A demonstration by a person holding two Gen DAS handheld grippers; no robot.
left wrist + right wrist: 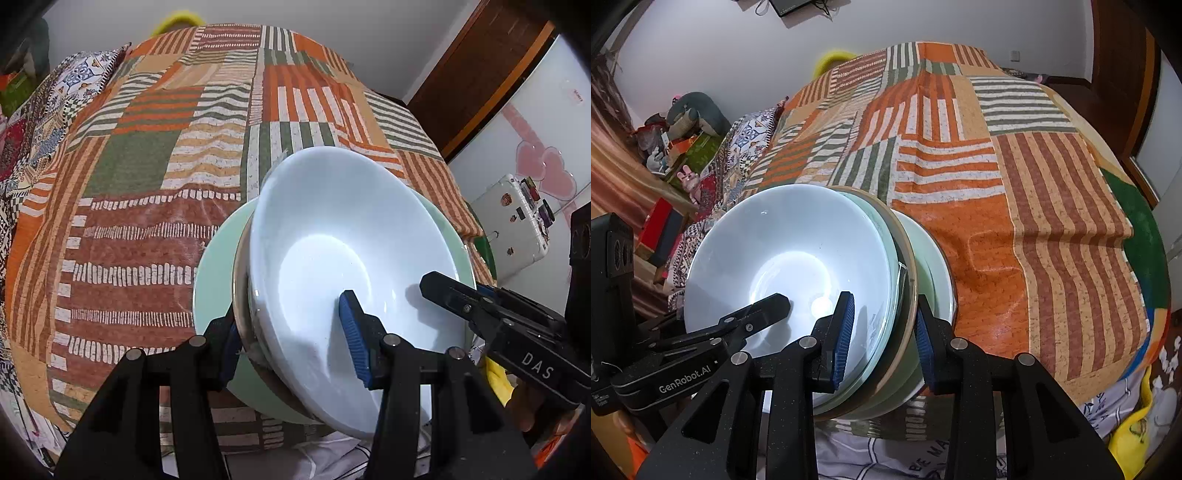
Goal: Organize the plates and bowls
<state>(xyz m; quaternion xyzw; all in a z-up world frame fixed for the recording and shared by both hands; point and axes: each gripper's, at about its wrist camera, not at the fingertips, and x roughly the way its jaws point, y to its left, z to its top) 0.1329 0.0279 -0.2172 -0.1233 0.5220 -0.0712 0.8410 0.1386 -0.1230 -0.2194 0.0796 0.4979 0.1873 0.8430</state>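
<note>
A stack of dishes hangs tilted over the near edge of the bed, held from two sides. On top is a white bowl, nested in a brown-rimmed bowl, with a pale green plate underneath. My left gripper is shut on the stack's near rim, one blue pad inside the white bowl and the other under the plate. My right gripper is shut on the opposite rim the same way. Each wrist view shows the other gripper's black finger inside the bowl. I cannot tell whether the stack touches the bed.
A patchwork bedspread in orange, green and brown covers the bed. A patterned pillow lies at its left. A white sticker-covered case and a wooden door stand to the right. Clutter fills the left corner.
</note>
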